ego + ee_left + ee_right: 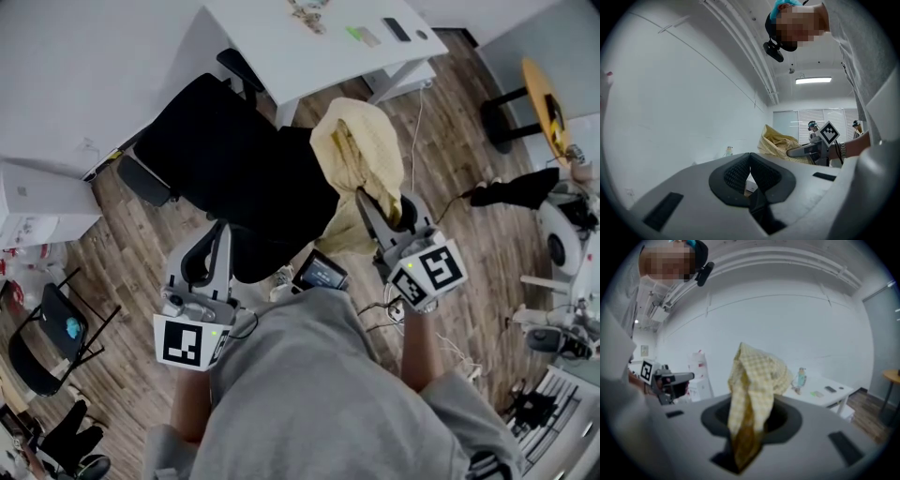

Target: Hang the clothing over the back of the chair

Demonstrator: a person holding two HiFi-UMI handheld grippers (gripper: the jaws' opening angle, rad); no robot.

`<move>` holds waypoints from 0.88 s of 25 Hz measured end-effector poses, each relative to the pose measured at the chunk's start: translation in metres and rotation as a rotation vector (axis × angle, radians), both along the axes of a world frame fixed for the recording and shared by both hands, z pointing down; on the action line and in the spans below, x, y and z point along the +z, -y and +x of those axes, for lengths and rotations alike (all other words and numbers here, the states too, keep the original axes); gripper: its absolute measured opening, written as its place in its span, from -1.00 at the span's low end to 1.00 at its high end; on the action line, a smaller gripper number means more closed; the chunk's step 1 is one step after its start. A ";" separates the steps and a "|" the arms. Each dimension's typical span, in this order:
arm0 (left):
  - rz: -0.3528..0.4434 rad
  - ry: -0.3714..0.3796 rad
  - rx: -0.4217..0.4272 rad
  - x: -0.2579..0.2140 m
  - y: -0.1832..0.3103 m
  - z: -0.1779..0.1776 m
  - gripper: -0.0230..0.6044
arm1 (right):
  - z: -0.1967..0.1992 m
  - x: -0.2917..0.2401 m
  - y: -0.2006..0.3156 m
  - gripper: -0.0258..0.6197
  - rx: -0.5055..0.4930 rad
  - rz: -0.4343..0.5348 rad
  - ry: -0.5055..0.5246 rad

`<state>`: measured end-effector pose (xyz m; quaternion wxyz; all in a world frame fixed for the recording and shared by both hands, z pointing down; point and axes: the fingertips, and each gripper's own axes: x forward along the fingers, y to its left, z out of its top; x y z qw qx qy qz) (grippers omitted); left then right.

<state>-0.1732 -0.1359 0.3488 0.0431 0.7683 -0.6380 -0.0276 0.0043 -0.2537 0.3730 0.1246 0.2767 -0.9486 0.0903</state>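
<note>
Clothing (361, 159) is pale yellow checked fabric, bunched into a puffy mound, pinched in your right gripper (382, 204) and held in the air at the edge of the black chair (216, 150). Its long axis runs along the jaw line, pointing away from you toward the white table (309, 47), with most of the fabric past the tips and a shorter tail hanging under the jaws. Your left gripper (221, 228) has its jaws together on nothing, well apart from the fabric.

A grey short-sleeved shirt (319, 394) covers the person. The left tool (219, 232) and right tool (364, 199) are pale grey, each bearing a black-and-white marker cube.
</note>
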 end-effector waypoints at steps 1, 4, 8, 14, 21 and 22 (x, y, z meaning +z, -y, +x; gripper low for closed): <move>-0.002 -0.002 0.001 0.001 0.002 -0.002 -0.82 | -0.002 0.001 0.002 -0.49 0.003 -0.003 -0.001; -0.003 -0.007 0.005 0.002 0.005 -0.006 -0.82 | -0.007 0.004 0.005 -0.49 0.011 -0.010 -0.012; 0.002 -0.011 0.013 0.002 0.006 -0.013 -0.82 | -0.014 0.008 0.007 -0.48 0.020 -0.018 -0.032; -0.002 -0.021 0.020 0.004 0.008 -0.018 -0.82 | -0.021 0.024 0.007 -0.45 0.024 -0.054 -0.086; -0.014 -0.027 0.028 0.008 0.013 -0.020 -0.82 | -0.025 0.042 0.005 -0.43 0.018 -0.062 -0.141; -0.011 -0.028 0.028 0.008 0.013 -0.020 -0.82 | -0.025 0.044 0.005 -0.43 0.018 -0.064 -0.146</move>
